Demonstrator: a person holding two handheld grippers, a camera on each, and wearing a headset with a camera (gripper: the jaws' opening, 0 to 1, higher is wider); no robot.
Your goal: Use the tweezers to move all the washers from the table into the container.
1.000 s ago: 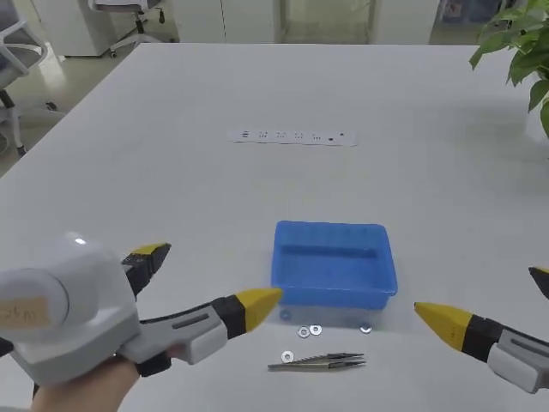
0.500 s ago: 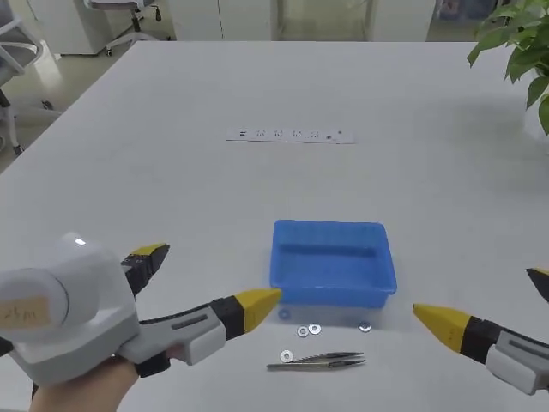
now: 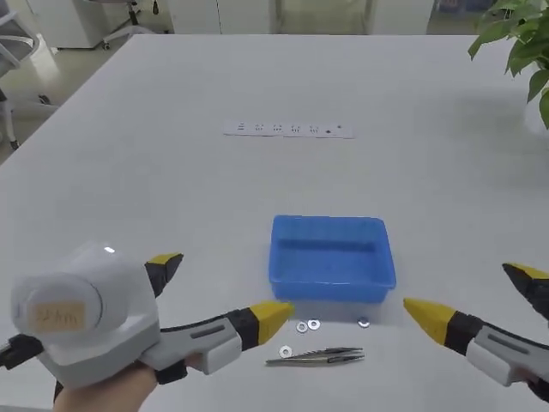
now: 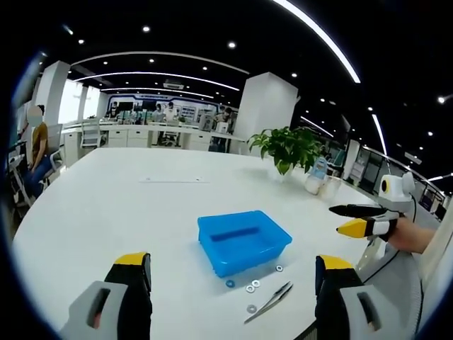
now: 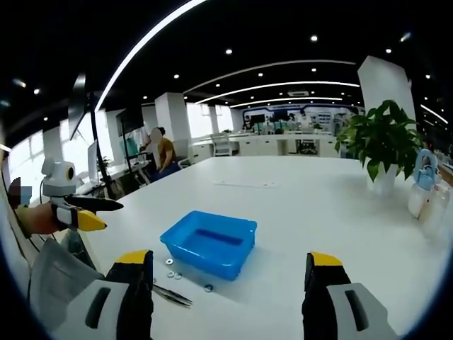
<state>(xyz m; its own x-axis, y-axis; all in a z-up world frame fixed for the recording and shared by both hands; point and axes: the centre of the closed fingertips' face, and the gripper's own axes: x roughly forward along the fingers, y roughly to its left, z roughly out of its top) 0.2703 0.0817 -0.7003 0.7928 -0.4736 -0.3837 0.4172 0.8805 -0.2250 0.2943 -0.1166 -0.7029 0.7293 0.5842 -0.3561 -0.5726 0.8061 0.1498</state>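
Empty wide-spread fingers, left gripper [image 3: 227, 284], right gripper [image 3: 461, 287], tweezers [image 3: 313, 355] beside washers [image 3: 313, 324], container [image 3: 330, 287] behind, plant [image 3: 523, 43] beyond

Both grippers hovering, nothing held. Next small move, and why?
Probably lower the left gripper onto the thin metal tweezers: they lie untouched on the white table, its jaws are open, and the small silver washers sit outside the blue plastic container.

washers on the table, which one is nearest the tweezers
The washer just off the left end of the tweezers in the head view; the others lie farther back, close to the blue container.
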